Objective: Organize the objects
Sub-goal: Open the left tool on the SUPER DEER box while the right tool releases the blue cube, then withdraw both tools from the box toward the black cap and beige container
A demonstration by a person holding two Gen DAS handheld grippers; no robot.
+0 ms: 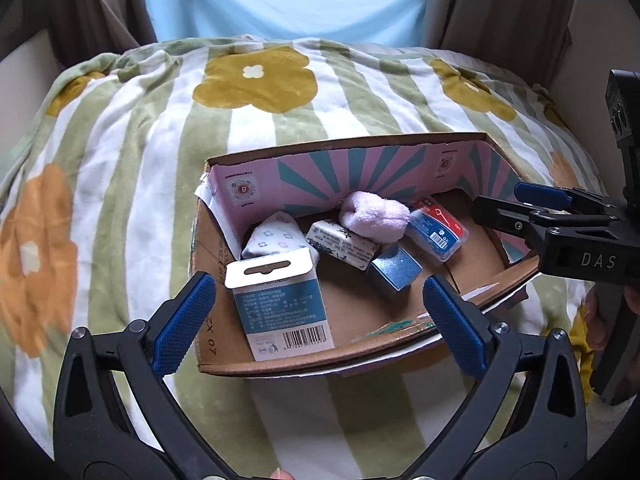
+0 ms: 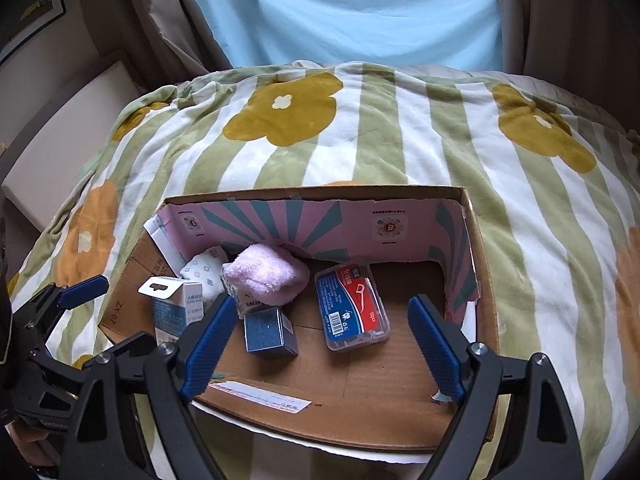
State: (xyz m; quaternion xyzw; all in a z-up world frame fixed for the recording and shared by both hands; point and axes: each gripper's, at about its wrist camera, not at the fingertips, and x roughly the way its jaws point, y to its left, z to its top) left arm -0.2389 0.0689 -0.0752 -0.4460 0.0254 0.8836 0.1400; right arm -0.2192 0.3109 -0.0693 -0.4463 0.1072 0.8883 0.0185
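Both hand-held grippers released, nothing held — left [image 1: 318, 312] over box [image 1: 304, 360] near carton [image 1: 280, 304], right [image 2: 320, 344] above floss case [image 2: 352, 304]. Towel [image 2: 268, 272], tin [image 2: 268, 330] inside box on blanket [image 2: 400, 140].

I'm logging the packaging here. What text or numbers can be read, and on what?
"DAS": right gripper body.
"20 XZ", upside down: cardboard box flap.
"50pcs": red-and-blue floss pick case.
White hang-tab carton: barcode and print too small to read.
QR stickers on the box's pink wall: unreadable.
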